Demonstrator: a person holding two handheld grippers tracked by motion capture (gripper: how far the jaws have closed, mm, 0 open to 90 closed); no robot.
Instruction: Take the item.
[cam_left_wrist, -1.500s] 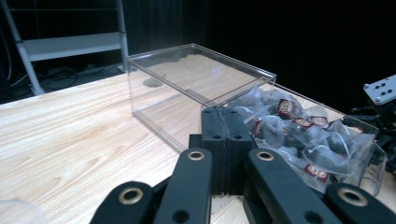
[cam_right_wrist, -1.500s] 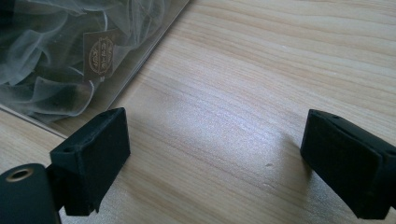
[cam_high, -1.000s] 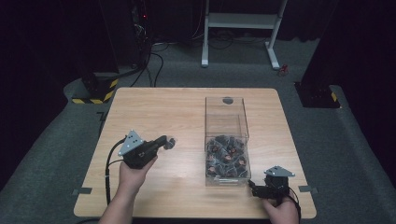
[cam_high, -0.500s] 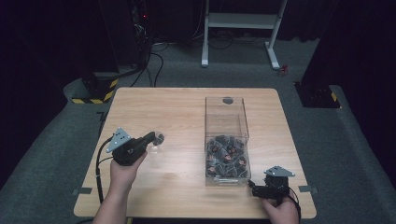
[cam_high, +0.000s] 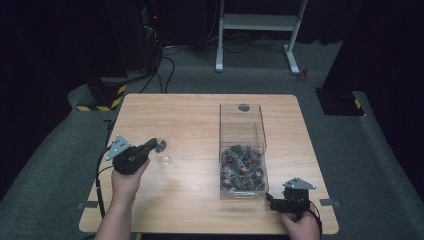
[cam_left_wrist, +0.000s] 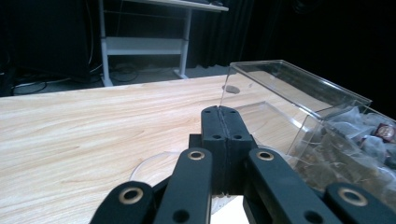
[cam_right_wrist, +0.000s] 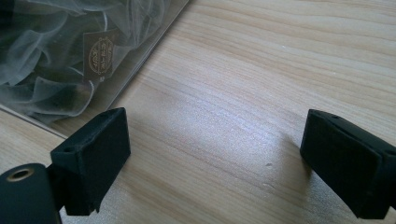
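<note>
Left of the clear box (cam_high: 242, 145): left gripper (cam_high: 159, 145), jaws pressed together, perhaps pinching a cup (cam_high: 163, 159).
Beside its near corner: right gripper (cam_high: 270, 201), jaws wide.

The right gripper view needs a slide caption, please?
Open right gripper over the wooden table, beside the clear box of wrapped packets.

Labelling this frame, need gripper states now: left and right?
Left gripper: shut, jaws pressed together above a small clear cup; whether it pinches the rim cannot be told.
Right gripper: open, nothing between the jaws, resting by the clear box.
</note>
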